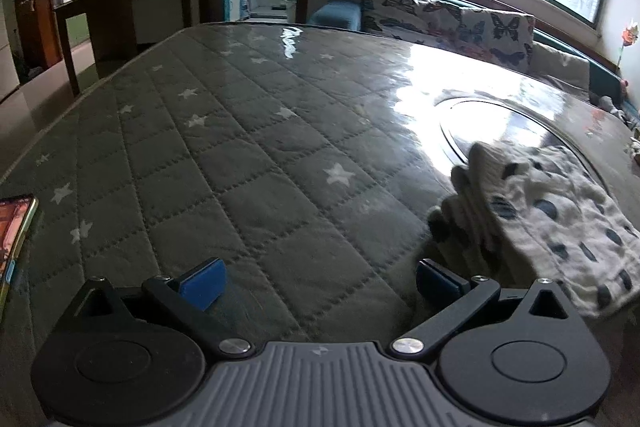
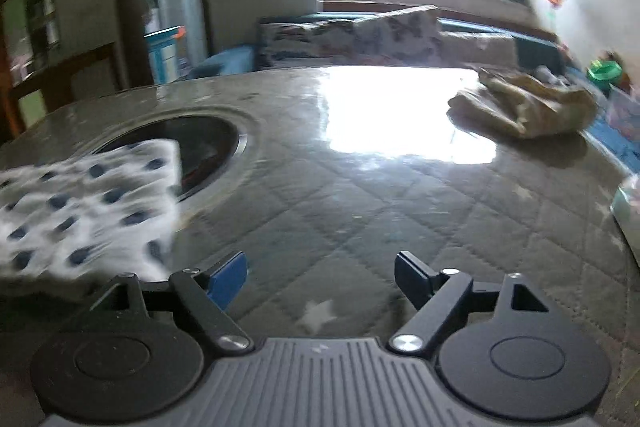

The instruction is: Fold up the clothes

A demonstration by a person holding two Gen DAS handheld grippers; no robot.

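A white garment with dark blue spots (image 1: 552, 219) lies folded in layers on the quilted grey star-patterned table cover (image 1: 248, 155), to the right of my left gripper (image 1: 318, 281). That gripper is open and empty, its blue pads (image 1: 204, 283) wide apart just above the cover. In the right wrist view the same spotted garment (image 2: 88, 203) lies at the left, blurred. My right gripper (image 2: 320, 277) is open and empty over bare cover (image 2: 360, 211). A crumpled beige garment (image 2: 524, 107) lies at the far right of the table.
A round dark inset (image 1: 500, 131) sits in the table beside the spotted garment. A phone (image 1: 14, 227) lies at the table's left edge. A sofa with butterfly cushions (image 1: 452, 19) stands behind the table under the window. Small items (image 2: 628, 195) lie at the right edge.
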